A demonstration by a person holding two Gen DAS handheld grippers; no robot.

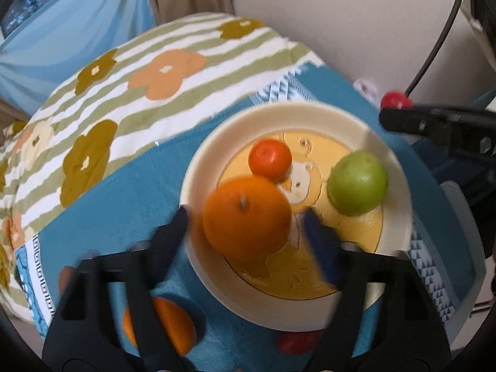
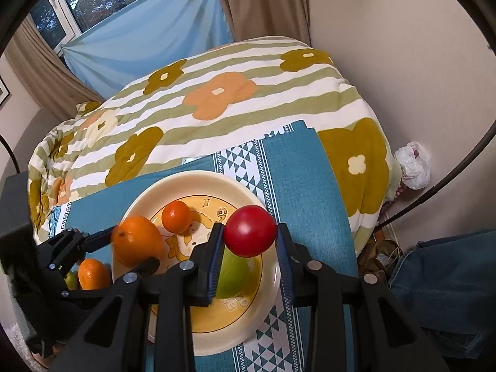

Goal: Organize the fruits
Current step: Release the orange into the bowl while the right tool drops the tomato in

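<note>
Your left tool stands spread wide over the near-left part of the cream plate, its blue pads clear of the big orange that sits between them on the plate's yellow middle; in the right wrist view the same tool flanks that orange without pressing on it, though motion blur hides whether a pad just brushes the skin; your right tool is pinching a red tomato between its blue pads, held above the plate's right side and over the green apple that lies in the plate there; the small mandarin rests toward the plate's far side, just beside the big orange; the plate sits on a blue patterned cloth spread over the bed, whose striped floral quilt runs to the far edge; off the plate, near its left rim on the cloth, lies another orange with a small green fruit beside it, partly hidden by the left tool; a red fruit lies on the cloth at the plate's near rim; a white plastic bag sits past the bed's right edge by the wall.
</note>
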